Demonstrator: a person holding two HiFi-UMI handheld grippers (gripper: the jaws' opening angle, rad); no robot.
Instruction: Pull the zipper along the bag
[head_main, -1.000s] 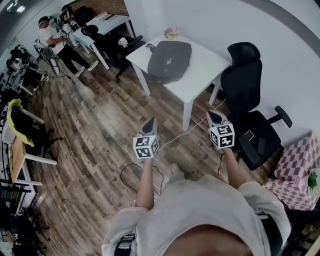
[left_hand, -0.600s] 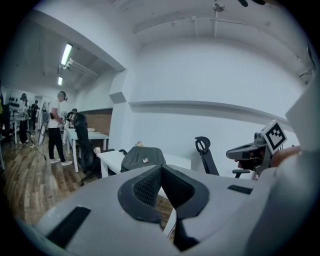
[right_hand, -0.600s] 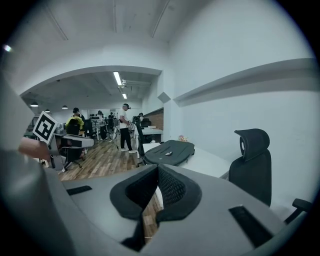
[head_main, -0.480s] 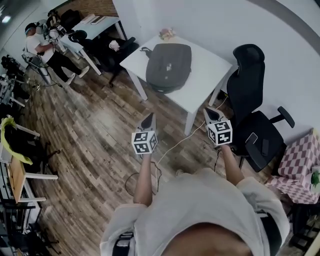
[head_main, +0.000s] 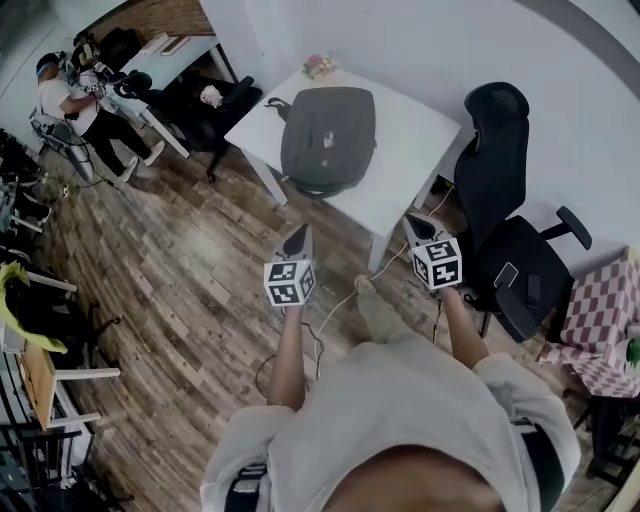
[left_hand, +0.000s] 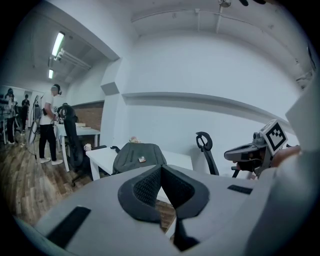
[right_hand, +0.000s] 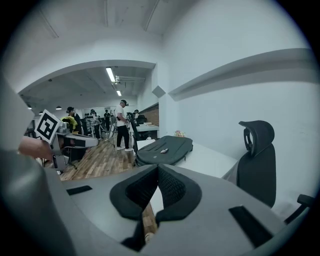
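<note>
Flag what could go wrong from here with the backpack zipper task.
A white cable crosses the floor by the person's foot: a trip hazard. The backpack lies at the white table's near edge; an unbraced zipper pull might drag it off. The left gripper and right gripper are both shut and must open before grasping.

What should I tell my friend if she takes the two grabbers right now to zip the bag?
Left gripper: jaws together, holding nothing, up in the air over the floor.
Right gripper: jaws together, holding nothing, near the table's corner.
The dark bag lies flat on the white table, ahead of both grippers; neither touches it.
Done: nothing on the bag yet. The zipper is too small to make out from here.
Left: step up to the table, find the zipper pull, grip it and pull it along the bag.
</note>
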